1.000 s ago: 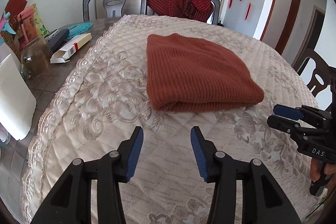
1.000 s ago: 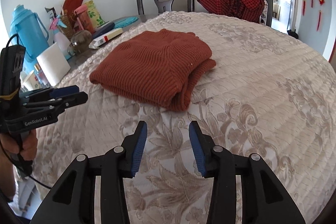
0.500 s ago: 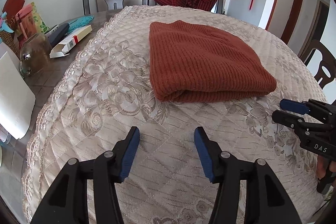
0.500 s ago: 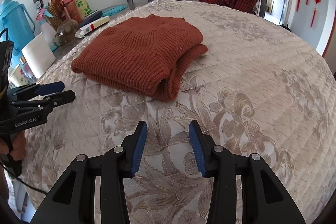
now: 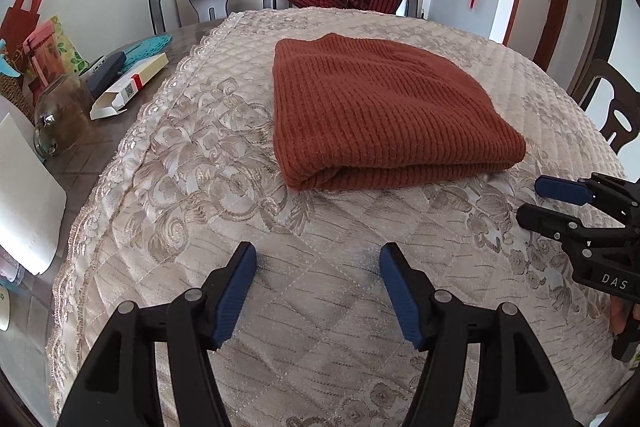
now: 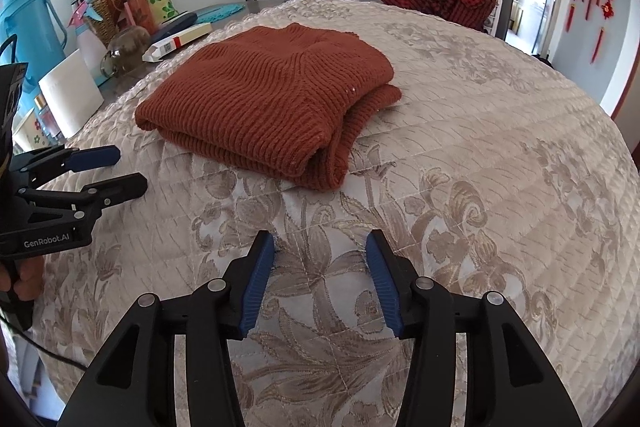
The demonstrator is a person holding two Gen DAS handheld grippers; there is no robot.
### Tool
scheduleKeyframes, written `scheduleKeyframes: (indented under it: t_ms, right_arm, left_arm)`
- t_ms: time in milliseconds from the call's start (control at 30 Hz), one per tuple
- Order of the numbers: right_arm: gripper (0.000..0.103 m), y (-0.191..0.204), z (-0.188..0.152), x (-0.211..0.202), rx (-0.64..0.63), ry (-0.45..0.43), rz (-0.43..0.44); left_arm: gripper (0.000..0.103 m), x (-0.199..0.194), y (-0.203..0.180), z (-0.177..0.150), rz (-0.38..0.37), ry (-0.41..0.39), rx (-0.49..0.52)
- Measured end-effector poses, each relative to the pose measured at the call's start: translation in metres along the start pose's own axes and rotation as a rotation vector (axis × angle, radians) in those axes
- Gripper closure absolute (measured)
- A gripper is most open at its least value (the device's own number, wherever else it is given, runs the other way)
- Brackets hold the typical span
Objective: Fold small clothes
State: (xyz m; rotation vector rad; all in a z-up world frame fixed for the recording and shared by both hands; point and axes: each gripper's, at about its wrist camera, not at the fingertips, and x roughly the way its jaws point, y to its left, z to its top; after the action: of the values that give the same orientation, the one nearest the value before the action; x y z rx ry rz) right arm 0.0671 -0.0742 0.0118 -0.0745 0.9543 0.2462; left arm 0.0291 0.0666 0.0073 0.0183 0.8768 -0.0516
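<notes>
Rust knit sweater [image 5: 380, 111] folded at 12 o'clock on table [image 5: 320, 287]: soft, floppy, prob. grippy; take near folded edge corners. Left tool [image 5: 318, 287] & right tool [image 6: 320, 281] spreading wider, nothing betw. pads.

We see our left gripper [image 5: 318, 269] with its jaws spread wider than a second ago and opening further, nothing between them but the quilted cover [image 5: 320, 307]. Our right gripper [image 6: 320, 259] has widened too and is opening, likewise empty. In both wrist views the folded rust sweater [image 5: 380, 111] now sits nearer and larger, and each gripper shows the other lower beside it.
</notes>
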Motion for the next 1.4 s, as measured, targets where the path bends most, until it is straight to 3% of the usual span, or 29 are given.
scheduleKeyframes:
  t_ms: [1400]
  right_arm:
    - [0.052, 0.0000, -0.0001, 0.0000, 0.000, 0.000, -0.001]
  left_arm:
    - [0.032, -0.0005, 0.0006, -0.0010, 0.009, 0.002, -0.007]
